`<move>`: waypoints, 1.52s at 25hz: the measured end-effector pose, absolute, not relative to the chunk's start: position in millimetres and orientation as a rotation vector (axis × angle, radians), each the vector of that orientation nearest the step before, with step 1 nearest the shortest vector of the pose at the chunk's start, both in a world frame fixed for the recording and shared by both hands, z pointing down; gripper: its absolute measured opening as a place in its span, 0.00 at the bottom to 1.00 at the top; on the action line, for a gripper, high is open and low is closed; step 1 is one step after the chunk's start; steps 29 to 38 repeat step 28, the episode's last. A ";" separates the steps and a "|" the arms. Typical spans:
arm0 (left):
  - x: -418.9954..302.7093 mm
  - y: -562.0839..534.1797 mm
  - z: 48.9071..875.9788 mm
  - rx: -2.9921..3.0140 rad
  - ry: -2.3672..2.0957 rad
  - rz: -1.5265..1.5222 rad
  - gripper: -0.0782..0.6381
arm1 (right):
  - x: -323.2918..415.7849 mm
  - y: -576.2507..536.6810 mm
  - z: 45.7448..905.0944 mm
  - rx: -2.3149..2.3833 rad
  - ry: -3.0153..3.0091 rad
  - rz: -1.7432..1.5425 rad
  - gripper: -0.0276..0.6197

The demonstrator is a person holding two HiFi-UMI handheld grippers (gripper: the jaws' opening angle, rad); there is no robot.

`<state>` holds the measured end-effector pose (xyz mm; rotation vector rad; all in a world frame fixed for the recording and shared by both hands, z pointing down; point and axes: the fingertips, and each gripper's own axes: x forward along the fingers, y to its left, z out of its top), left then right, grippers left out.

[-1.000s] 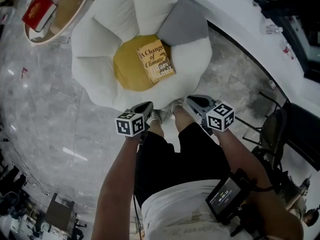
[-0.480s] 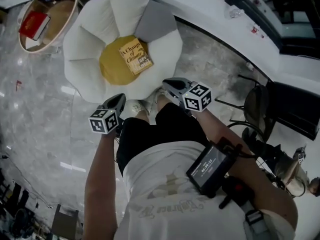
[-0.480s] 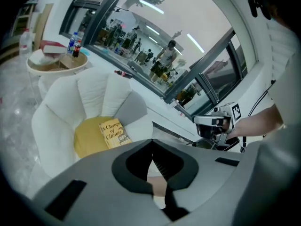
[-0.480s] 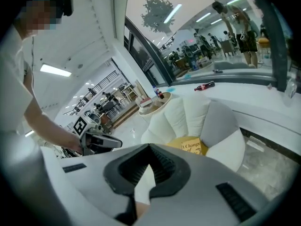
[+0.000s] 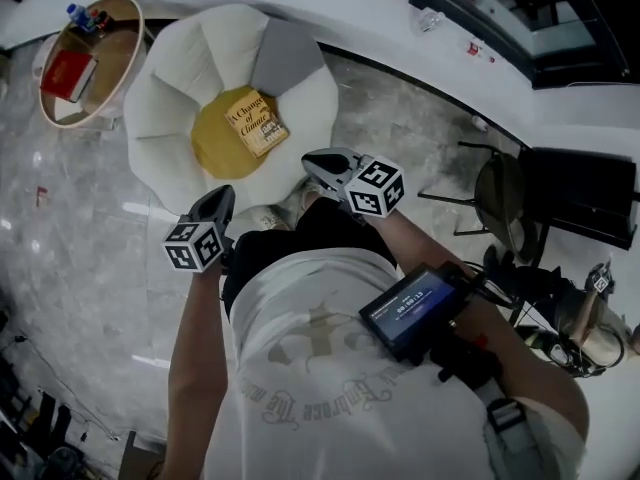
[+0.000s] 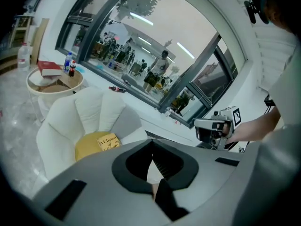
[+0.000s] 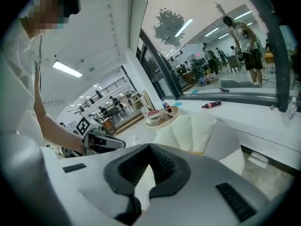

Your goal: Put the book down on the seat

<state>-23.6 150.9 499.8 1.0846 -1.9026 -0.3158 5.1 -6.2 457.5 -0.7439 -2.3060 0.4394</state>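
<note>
A white short-sleeved T-shirt [image 5: 320, 368] with faint pale lettering is being worn over black shorts [image 5: 255, 263], along with pale shoes [image 5: 265, 218]. A dark device [image 5: 410, 310] with a small lit screen is being carried strapped to the right forearm, black cables [image 5: 488, 280] trailing from it. The grey, tapered left gripper [image 5: 218, 200] and right gripper [image 5: 315, 161] are each being topped by a cube [image 5: 375, 186] of black-and-white square markers.

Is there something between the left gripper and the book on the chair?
Nothing visible. The book lies uncovered on the yellow cushion; the left gripper hangs in front of the chair.
</note>
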 end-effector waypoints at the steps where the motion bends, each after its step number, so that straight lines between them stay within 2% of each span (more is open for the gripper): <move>1: -21.5 151.8 492.5 1.090 -1.909 -0.318 0.12 | 7.7 -5.4 450.8 -0.741 -2.317 0.443 0.06; 13: -34.7 174.3 442.2 1.143 -1.968 -0.303 0.12 | 6.0 -0.3 401.6 -0.688 -2.426 0.436 0.06; 38: -51.0 160.1 435.8 1.210 -1.956 -0.252 0.12 | -9.1 -2.9 392.7 -0.663 -2.454 0.411 0.06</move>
